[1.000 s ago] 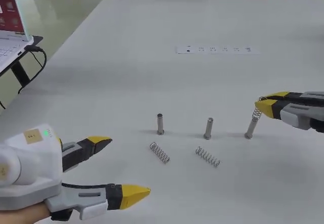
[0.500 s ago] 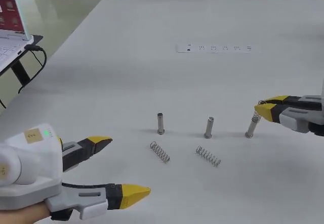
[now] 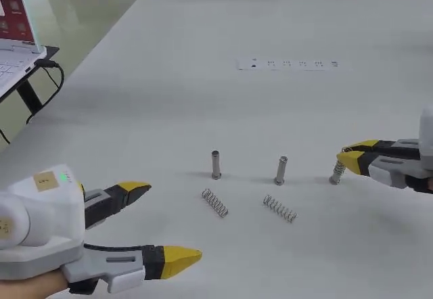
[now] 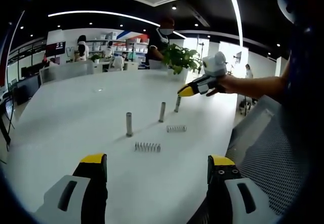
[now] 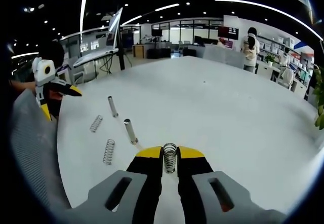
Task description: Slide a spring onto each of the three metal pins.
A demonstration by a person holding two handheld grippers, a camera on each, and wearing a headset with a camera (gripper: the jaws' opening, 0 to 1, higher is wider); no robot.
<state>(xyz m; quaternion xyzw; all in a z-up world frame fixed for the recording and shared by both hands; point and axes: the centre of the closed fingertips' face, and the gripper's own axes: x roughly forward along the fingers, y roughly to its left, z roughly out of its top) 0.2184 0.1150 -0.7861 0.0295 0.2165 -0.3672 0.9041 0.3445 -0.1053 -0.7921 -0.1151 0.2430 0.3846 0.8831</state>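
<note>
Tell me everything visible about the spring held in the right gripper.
The spring is a small coil of bright grey metal wire, its open round end facing the camera in the right gripper view. The right gripper is shut on it, yellow tips pressing both sides. In the head view it leans slightly, low over the white table, apparently sleeved over the rightmost pin, whose foot shows beneath it.
</note>
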